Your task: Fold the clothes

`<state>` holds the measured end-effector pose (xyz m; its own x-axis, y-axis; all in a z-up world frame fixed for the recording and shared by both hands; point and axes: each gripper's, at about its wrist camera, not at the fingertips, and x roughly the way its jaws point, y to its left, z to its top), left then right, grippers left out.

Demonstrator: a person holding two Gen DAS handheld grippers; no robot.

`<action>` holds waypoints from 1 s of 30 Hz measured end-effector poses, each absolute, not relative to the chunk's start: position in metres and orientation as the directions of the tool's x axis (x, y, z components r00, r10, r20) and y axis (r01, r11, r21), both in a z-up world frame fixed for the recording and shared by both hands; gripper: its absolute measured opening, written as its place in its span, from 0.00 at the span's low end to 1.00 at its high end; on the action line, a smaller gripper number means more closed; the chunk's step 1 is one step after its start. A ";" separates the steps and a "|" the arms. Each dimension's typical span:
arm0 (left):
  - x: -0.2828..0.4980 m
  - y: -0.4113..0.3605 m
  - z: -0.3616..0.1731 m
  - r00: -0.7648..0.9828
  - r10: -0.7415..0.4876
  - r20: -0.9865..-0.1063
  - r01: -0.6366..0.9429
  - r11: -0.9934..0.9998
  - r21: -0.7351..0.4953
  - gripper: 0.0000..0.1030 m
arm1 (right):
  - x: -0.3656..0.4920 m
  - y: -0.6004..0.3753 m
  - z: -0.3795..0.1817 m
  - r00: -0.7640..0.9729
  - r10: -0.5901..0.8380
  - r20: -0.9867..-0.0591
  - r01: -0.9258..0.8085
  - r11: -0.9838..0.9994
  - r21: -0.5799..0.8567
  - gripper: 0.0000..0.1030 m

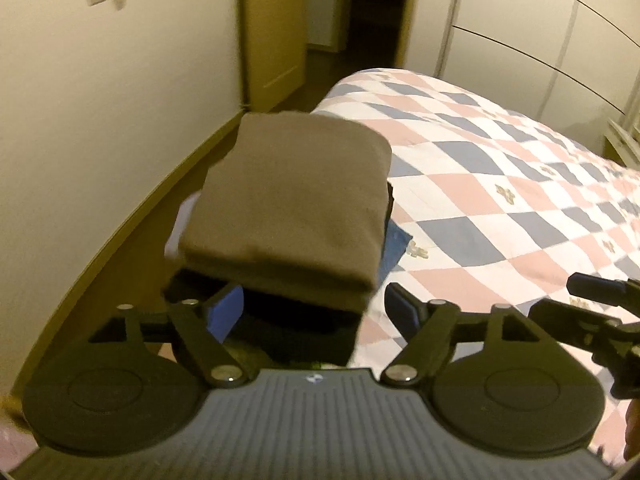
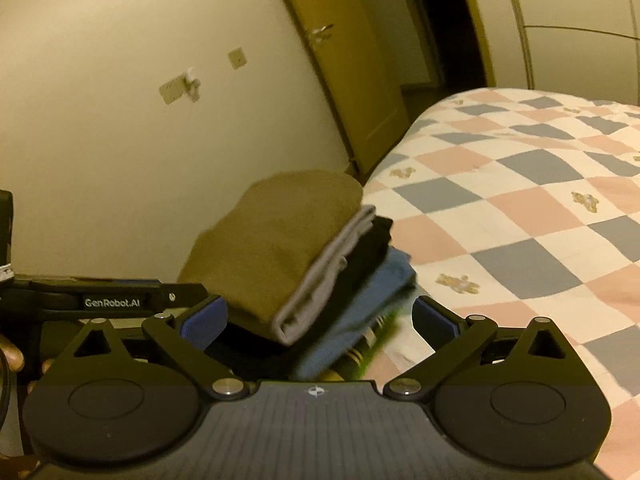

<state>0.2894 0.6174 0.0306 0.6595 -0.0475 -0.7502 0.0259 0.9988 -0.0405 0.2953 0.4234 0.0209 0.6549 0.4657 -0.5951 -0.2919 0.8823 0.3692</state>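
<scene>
Stack (image 1: pixel 288 200) of folded clothes is sitting at the bed (image 1: pixel 500 184) edge, brown piece on top. Left gripper (image 1: pixel 314 310) and right gripper (image 2: pixel 320 316) are both hanging released, holding nothing. Folding is looking done; no loose clothes showing.

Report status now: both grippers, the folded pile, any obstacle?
Left gripper open, right gripper open, both empty. Brown garment folded atop the pile on the bed. No obstacle seen.
</scene>
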 end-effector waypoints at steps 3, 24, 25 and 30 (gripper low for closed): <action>0.266 0.609 0.030 0.658 0.022 -0.753 -0.049 0.999 -0.014 0.79 | 0.286 0.410 0.020 0.630 0.488 -0.604 -0.337 0.873 0.353 1.00; 0.194 0.620 0.060 0.683 0.150 -0.714 -0.129 0.988 0.084 0.99 | 0.219 0.424 0.042 0.765 0.417 -0.491 -0.383 0.907 0.174 1.00; 0.192 0.622 0.060 0.678 0.142 -0.721 -0.128 0.989 0.074 0.99 | 0.217 0.423 0.040 0.761 0.423 -0.491 -0.374 0.906 0.199 1.00; 0.186 0.620 0.065 0.678 0.147 -0.720 -0.158 0.986 0.052 0.99 | 0.213 0.414 0.042 0.733 0.469 -0.492 -0.348 0.881 0.321 1.00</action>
